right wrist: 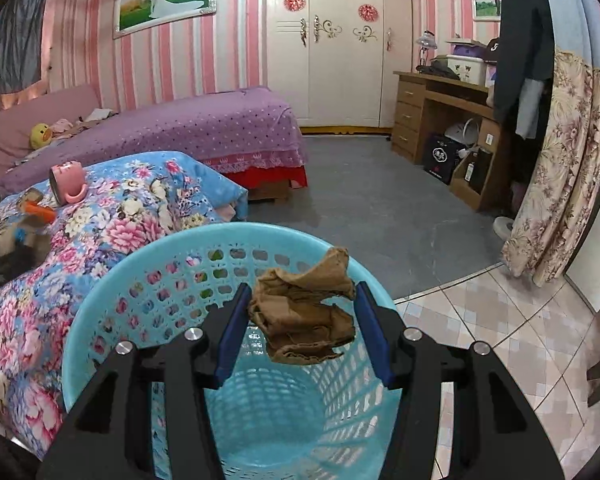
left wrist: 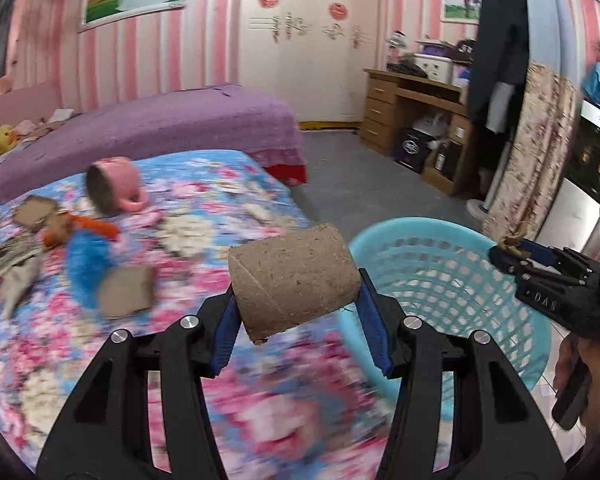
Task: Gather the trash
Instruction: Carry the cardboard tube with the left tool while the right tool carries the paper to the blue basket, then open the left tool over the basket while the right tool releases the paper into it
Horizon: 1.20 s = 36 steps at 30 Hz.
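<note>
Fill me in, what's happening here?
A person is clearing trash off a floral bedspread with two handheld claws. The left claw is shut on a cardboard tube, beside the blue basket. The right claw holds a crumpled brown scrap over the basket's opening. More cardboard pieces and a pink mug remain on the bed.

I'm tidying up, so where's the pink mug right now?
The pink mug lies tipped on its side on the floral bedspread, upper left in both wrist views, beside cardboard scraps.
</note>
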### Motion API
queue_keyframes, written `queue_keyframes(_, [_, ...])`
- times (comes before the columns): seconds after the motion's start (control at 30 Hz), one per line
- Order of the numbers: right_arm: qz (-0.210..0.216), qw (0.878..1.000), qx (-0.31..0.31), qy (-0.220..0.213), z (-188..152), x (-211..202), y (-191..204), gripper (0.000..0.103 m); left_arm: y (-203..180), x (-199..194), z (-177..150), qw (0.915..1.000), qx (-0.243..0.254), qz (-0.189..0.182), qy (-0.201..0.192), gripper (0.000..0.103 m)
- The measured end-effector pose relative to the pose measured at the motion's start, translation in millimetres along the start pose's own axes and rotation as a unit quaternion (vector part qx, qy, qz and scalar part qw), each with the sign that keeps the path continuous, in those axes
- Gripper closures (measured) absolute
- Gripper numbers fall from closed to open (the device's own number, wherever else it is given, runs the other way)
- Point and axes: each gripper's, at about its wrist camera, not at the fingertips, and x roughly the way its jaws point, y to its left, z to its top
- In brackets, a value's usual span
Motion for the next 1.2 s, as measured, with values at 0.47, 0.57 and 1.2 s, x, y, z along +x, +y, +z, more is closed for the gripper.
queue_keyframes(0.47, [-0.011,1.0,0.023,-0.009,-7.4,-3.0,-17.4,0.05,-52.6,57.2,7.0,0.9985,0.018,-0.035,0.038,0.03])
queue_keyframes(0.57, [-0.016,1.0,0.023,-0.005,-10.3,-0.8,-18.6,0.05,-46.4,54.8,7.8,0.9992,0.012,-0.025,0.029,0.019])
queue_keyframes(1.2, [-0.039,0.997,0.063,-0.028,-0.7,-7.0,-9.3,0.014,9.9,23.1,3.5,0.9994,-0.002,0.032,0.008,0.007])
